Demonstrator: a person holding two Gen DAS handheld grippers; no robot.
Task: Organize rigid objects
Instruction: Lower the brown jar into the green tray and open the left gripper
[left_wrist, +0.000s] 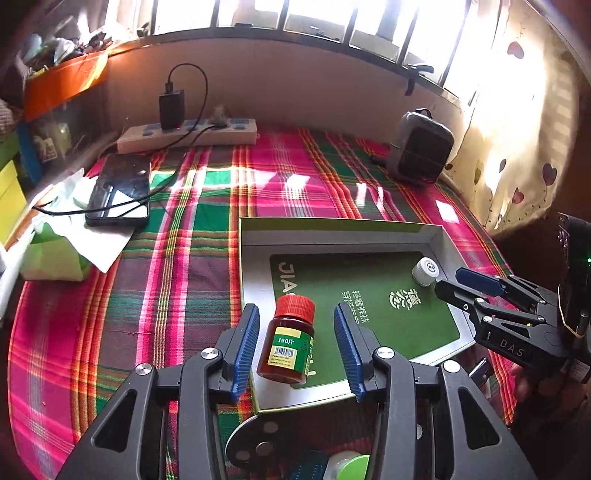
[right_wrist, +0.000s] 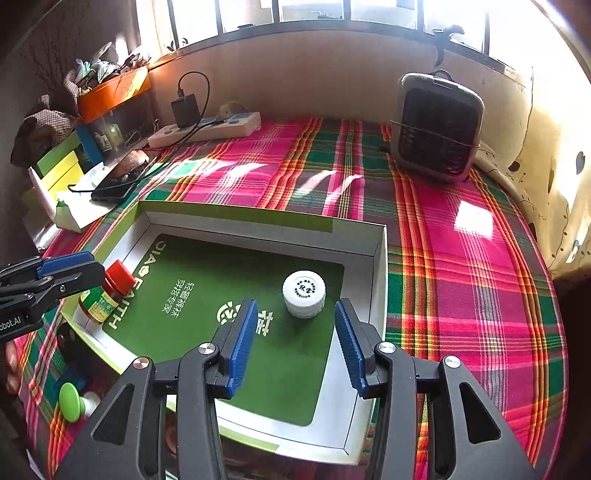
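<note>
Tabletop: a pink-and-green plaid cloth (right_wrist: 461, 258) covers it, sunlit beneath a barred window (left_wrist: 314, 22).
Left tool (left_wrist: 297, 347): spread wide, gripping nothing; amber bottle (left_wrist: 288, 343) stands between its pads, inside the shallow box (left_wrist: 332, 230).
Right tool (right_wrist: 295, 347): spread wide, empty; white bottle (right_wrist: 304, 293) just ahead, in the box.
Beyond: power strip (left_wrist: 192, 134), phone (left_wrist: 120, 188), small heater (right_wrist: 437, 125).

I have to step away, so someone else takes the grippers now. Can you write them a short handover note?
Left gripper: open, fingers either side of the red-capped brown bottle, not gripping.
Right gripper: open, empty, just short of the white bottle.
Both bottles are inside the shallow box, brown near one corner, white near the opposite one.
Left: a green-topped item lies outside the box on the plaid cloth.
</note>
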